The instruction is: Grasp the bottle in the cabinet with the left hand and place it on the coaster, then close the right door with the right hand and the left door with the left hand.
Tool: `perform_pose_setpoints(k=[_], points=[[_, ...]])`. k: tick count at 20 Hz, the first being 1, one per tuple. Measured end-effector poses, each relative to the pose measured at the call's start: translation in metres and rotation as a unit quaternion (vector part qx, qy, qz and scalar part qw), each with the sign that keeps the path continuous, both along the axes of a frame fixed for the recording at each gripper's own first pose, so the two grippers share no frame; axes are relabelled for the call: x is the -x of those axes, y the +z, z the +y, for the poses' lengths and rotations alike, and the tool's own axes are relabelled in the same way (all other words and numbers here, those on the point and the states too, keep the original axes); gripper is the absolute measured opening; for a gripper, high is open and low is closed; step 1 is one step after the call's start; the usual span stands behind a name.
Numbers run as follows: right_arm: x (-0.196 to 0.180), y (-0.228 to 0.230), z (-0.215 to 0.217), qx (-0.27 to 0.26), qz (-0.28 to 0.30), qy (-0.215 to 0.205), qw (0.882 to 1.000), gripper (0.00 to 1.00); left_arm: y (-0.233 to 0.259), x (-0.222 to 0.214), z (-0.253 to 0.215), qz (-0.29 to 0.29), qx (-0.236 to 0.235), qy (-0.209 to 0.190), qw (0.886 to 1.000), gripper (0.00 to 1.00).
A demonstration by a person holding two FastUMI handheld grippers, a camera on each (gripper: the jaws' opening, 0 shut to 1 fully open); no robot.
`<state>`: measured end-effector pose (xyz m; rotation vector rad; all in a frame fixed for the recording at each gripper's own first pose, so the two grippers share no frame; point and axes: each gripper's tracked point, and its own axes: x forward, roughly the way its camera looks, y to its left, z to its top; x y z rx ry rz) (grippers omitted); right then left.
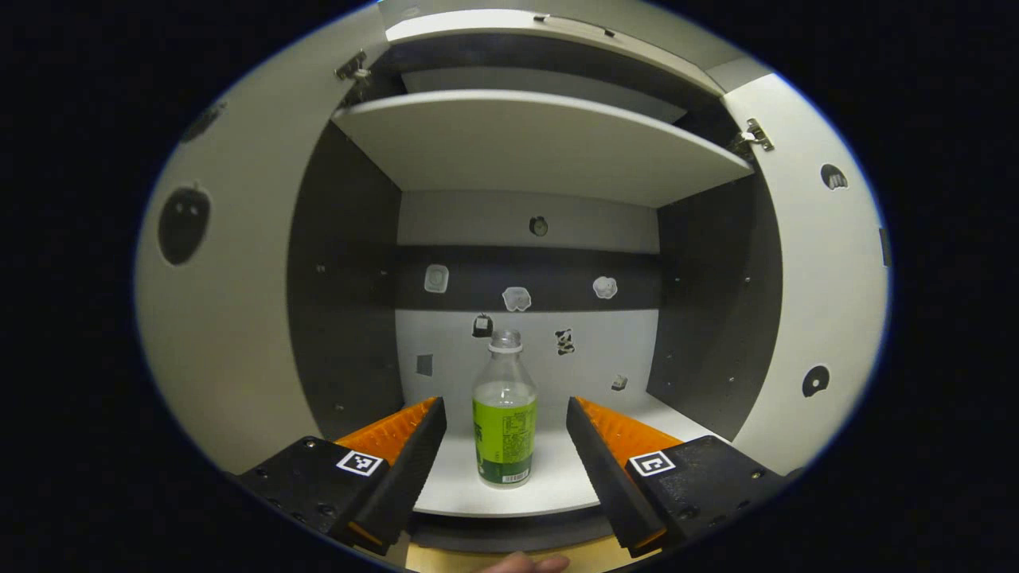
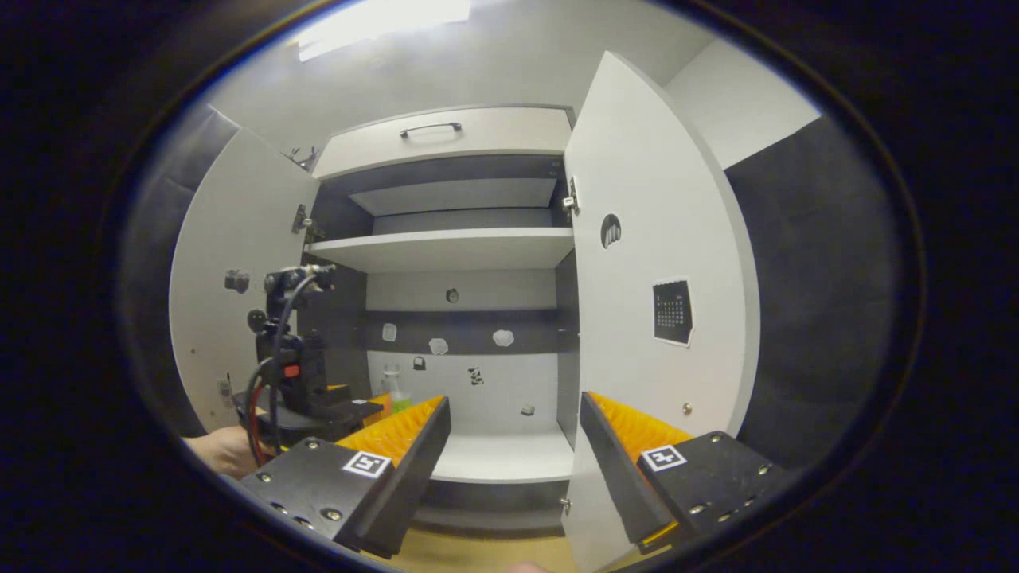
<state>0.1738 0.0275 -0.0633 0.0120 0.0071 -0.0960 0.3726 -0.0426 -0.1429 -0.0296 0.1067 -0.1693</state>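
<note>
Now the left gripper (image 1: 505,434) is gaping wide, holding nothing; the bottle (image 1: 505,414) is standing upright at twelve o'clock between its fingers, untouched.

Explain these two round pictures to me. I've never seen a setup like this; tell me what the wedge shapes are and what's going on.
A person holds a two-finger grasping tool in each hand, and a camera rides on each.

The left gripper view looks along the left tool into an open cabinet. Its two fingers are spread, with a bottle standing upright on the bottom shelf beyond them. Nothing is held yet.

The right gripper view sits farther back. The right tool is open too and holds nothing. It shows both cabinet doors open, the right door closest, and the left tool at the left with the hand holding it.
</note>
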Motion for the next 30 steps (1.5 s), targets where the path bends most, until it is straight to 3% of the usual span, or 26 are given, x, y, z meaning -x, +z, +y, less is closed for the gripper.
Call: perform_pose_setpoints(k=[4, 10, 13, 20, 21, 22, 30], points=[[0.005, 0.009, -0.002, -0.004, -0.018, 0.0, 1.0, 0.99, -0.028, -0.039, 0.0, 0.014, -0.002, 0.013, 1.0, 1.0], [0.021, 0.004, -0.019, 0.016, -0.009, -0.021, 1.0, 0.98, -0.061, -0.083, 0.0, 0.022, -0.018, 0.02, 0.999, 0.97], [0.033, -0.001, -0.027, 0.023, -0.003, -0.029, 0.999, 0.99, -0.057, -0.083, -0.003, 0.016, -0.023, 0.012, 1.0, 0.81], [0.06, 0.0, -0.028, -0.004, 0.0, -0.025, 1.0, 0.99, -0.018, -0.031, -0.004, -0.014, -0.021, -0.005, 1.0, 0.79], [0.064, 0.0, -0.028, -0.007, 0.001, -0.023, 1.0, 0.94, -0.011, -0.02, -0.003, -0.017, -0.021, -0.005, 1.0, 0.79], [0.069, 0.002, -0.027, -0.01, 0.001, -0.022, 1.0, 0.99, -0.007, -0.009, -0.004, -0.015, -0.017, -0.01, 1.0, 0.79], [0.117, 0.011, -0.013, -0.019, 0.004, 0.006, 1.0, 0.98, 0.025, 0.084, 0.002, -0.017, -0.001, -0.028, 0.999, 0.79]])
